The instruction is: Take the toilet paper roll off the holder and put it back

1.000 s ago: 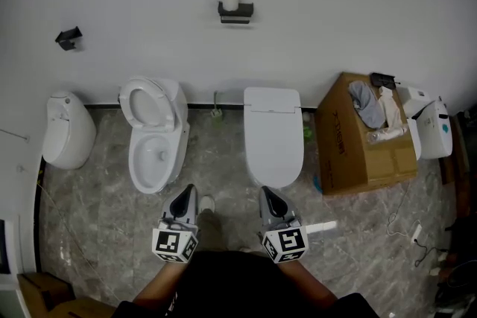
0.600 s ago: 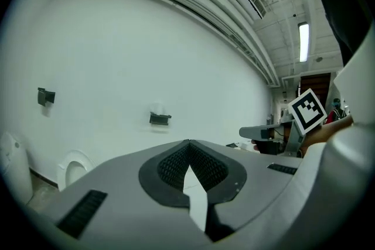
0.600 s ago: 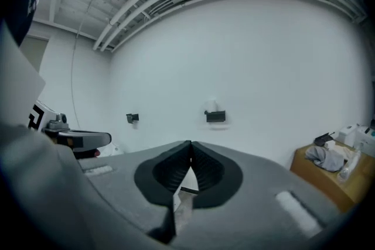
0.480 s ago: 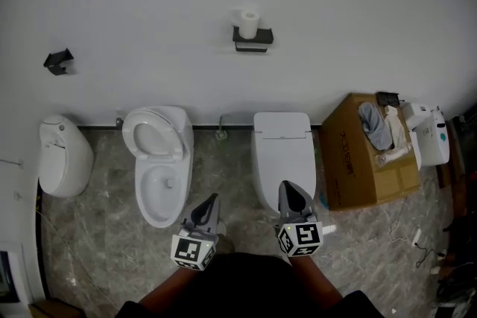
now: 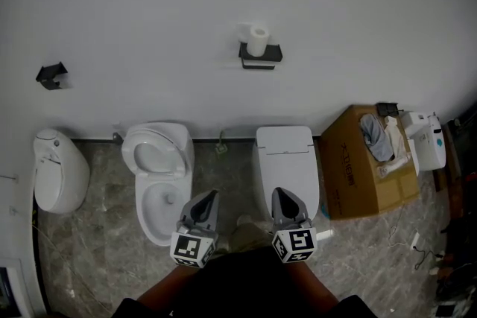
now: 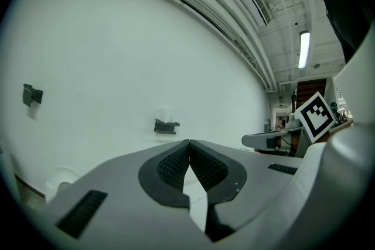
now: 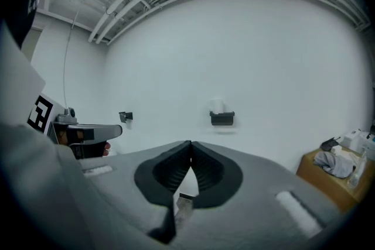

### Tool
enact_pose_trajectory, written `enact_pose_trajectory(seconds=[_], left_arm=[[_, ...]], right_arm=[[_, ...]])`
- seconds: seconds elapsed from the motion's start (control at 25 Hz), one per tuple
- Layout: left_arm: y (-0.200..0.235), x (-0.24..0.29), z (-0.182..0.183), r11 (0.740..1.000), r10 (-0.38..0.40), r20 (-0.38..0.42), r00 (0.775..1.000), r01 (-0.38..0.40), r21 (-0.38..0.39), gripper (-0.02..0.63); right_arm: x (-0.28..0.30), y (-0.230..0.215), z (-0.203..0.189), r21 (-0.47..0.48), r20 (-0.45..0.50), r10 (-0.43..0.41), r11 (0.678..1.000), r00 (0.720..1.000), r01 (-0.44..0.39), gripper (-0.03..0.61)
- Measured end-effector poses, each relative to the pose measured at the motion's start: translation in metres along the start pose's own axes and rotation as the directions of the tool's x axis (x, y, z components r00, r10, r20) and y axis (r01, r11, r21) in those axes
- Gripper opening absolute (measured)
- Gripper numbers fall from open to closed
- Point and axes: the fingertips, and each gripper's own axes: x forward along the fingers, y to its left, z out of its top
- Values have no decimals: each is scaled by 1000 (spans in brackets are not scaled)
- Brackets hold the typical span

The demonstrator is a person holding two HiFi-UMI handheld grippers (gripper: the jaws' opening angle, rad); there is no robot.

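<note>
Head view: left gripper (image 5: 212,195) and right gripper (image 5: 277,192) side by side, toilet paper roll (image 5: 258,40) upright on holder (image 5: 261,54) well ahead, above both. Left gripper view: clenched, empty, roll far beyond tips, slightly left. Right gripper view: clenched, empty, roll far ahead, slightly right of tips

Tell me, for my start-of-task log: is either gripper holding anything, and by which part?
Nothing is held. The left gripper and the right gripper are both shut and empty; the toilet paper roll stands on its holder.
</note>
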Motion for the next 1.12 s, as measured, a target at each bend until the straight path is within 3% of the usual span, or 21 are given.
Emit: enact_pose_trajectory(seconds=[0.32, 0.48, 0.92, 1.12], left_arm=[[21, 62, 11, 999, -25, 52, 998, 27, -30, 17], [39, 114, 19, 999, -19, 39, 999, 20, -30, 18], [88, 268, 64, 998, -56, 51, 997, 55, 31, 23], [104, 335, 94, 997, -63, 86, 994, 59, 51, 140]], right_arm=[[59, -25, 10, -3, 33, 13, 1000, 999, -13, -2], [101, -50, 23, 4, 41, 22, 1000, 999, -22, -2], [197, -114, 50, 45, 56, 6, 999, 998, -9, -2], [226, -131, 57, 44, 45, 21, 999, 999, -23, -2]])
